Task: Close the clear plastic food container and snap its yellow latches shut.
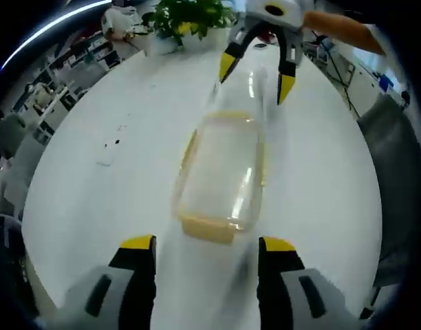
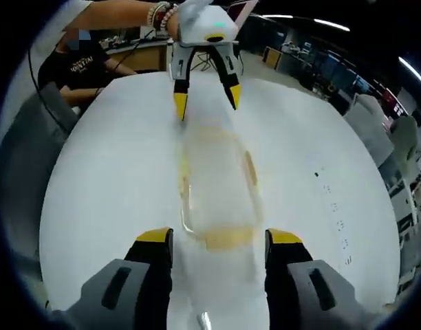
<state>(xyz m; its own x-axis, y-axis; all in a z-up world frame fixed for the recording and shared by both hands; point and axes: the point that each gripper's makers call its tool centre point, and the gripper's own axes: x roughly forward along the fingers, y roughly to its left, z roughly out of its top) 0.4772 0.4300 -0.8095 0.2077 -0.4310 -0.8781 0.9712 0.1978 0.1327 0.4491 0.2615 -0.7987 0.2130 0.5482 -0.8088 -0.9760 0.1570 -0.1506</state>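
Observation:
A clear plastic food container (image 1: 221,175) with yellow latches lies lengthwise on the white table (image 1: 93,192), blurred. Its near yellow end latch (image 1: 207,230) sits just ahead of my left gripper (image 1: 207,244), which is open with nothing between its jaws. Beyond the container's far end hovers my right gripper (image 1: 257,77), also open. In the right gripper view the container (image 2: 217,185) runs away from my right gripper (image 2: 219,237), with an end latch (image 2: 228,238) just in front of the tips and a side latch (image 2: 250,168). The left gripper (image 2: 206,102) stands open at the other end.
A potted green plant (image 1: 186,20) stands at the table's far edge. A seated person (image 2: 80,65) in a dark shirt is at the table's far left. Grey chairs (image 1: 396,158) (image 2: 25,158) flank the table. Small dark marks (image 2: 334,206) dot the tabletop.

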